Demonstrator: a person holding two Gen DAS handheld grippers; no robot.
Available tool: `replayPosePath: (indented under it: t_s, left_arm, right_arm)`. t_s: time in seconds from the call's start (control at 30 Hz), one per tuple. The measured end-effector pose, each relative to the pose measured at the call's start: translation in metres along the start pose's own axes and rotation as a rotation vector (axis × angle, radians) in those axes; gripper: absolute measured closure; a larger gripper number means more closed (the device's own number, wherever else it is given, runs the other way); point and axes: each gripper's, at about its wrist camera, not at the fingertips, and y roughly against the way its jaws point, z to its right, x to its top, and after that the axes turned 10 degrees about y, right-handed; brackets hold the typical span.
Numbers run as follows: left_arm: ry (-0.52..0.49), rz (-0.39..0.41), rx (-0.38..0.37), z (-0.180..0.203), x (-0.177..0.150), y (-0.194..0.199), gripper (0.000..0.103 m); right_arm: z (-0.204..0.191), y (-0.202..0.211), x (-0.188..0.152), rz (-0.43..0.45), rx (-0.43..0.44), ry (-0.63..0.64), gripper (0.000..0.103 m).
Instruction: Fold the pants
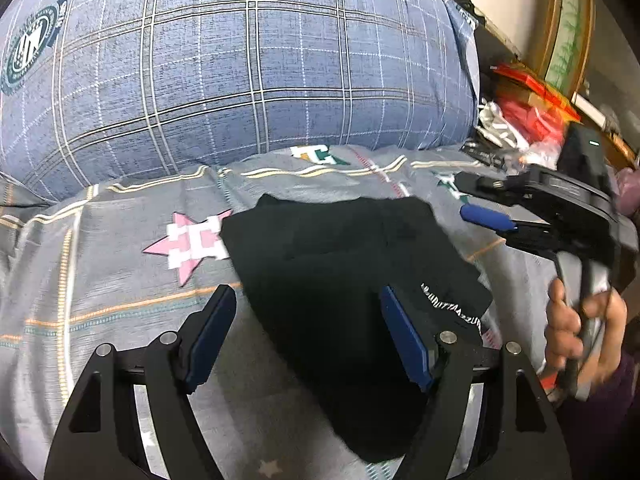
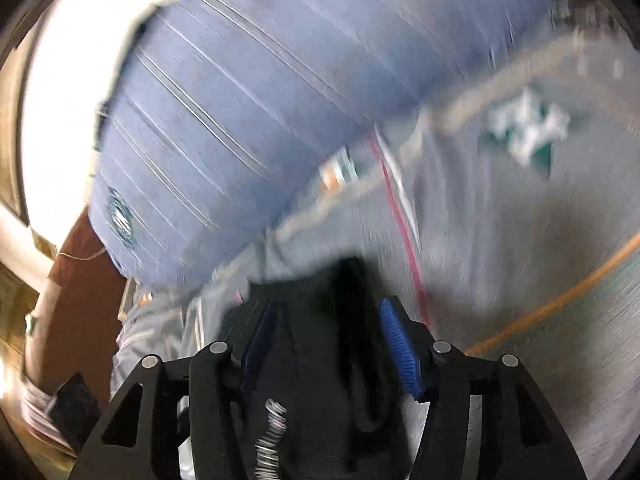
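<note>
The black pants (image 1: 340,264) lie folded into a compact block on the grey patterned bed sheet (image 1: 120,280), with white lettering near their right edge. My left gripper (image 1: 310,332) hovers over the near half of the block, open, with its blue pads (image 1: 208,340) apart and no cloth pinched. My right gripper (image 1: 464,196), held by a hand (image 1: 576,320), sits past the pants' far right corner, open, with nothing between its fingers. In the blurred right wrist view the pants (image 2: 344,360) show dark beneath my right gripper (image 2: 328,332), whose pads are spread.
A large blue checked pillow (image 1: 240,64) fills the far side of the bed and also shows in the right wrist view (image 2: 260,100). Red bags and other clutter (image 1: 528,116) are piled at the right by a wooden frame (image 1: 560,40).
</note>
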Motion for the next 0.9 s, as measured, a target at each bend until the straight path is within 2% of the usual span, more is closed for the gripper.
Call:
replayPosePath:
  t_s: [0.07, 0.1, 0.13, 0.2, 0.27, 0.37, 0.4, 0.47, 0.53, 0.7, 0.77, 0.9]
  left_arm:
    - [-0.008, 0.006, 0.015, 0.005, 0.0, -0.004, 0.028]
    - [-0.023, -0.002, 0.039, 0.007, -0.003, -0.008, 0.028]
    - [-0.051, -0.024, 0.074, 0.01, -0.008, -0.015, 0.028]
    - [-0.082, -0.05, 0.108, 0.011, -0.017, -0.026, 0.027]
    - [-0.105, -0.07, 0.157, 0.01, -0.025, -0.036, 0.02]
    - [-0.08, -0.072, 0.154, 0.004, -0.028, -0.041, 0.013]
    - [-0.08, -0.074, 0.159, 0.003, -0.028, -0.043, 0.008]
    - [-0.073, -0.085, 0.18, 0.001, -0.025, -0.045, 0.004]
    - [-0.042, -0.101, 0.165, -0.002, -0.021, -0.041, 0.004]
    - [-0.052, -0.024, 0.215, 0.0, -0.025, -0.015, 0.005]
    - [-0.058, 0.009, 0.241, 0.001, -0.027, -0.004, 0.005]
    - [-0.056, 0.026, 0.268, -0.003, -0.032, 0.007, 0.005]
  right_arm:
    - [-0.02, 0.004, -0.001, 0.017, 0.028, 0.096, 0.05]
    - [-0.028, 0.002, -0.002, 0.015, 0.03, 0.135, 0.056]
    - [-0.031, -0.001, -0.002, -0.001, 0.04, 0.161, 0.068]
    - [-0.032, -0.017, -0.009, -0.069, 0.053, 0.161, 0.08]
    - [-0.028, -0.034, -0.016, -0.128, 0.017, 0.139, 0.08]
    - [-0.016, -0.067, -0.025, -0.219, -0.026, 0.094, 0.084]
    - [-0.011, -0.07, -0.027, -0.209, -0.01, 0.067, 0.087]
    - [-0.008, -0.071, -0.027, -0.214, 0.008, 0.036, 0.087]
    - [-0.004, -0.07, -0.029, -0.216, 0.015, 0.013, 0.086]
    - [-0.008, -0.049, -0.023, -0.19, 0.072, -0.016, 0.077]
    - [-0.016, -0.035, -0.026, -0.173, 0.047, 0.03, 0.072]
    - [-0.034, -0.023, -0.037, -0.186, 0.011, 0.118, 0.072]
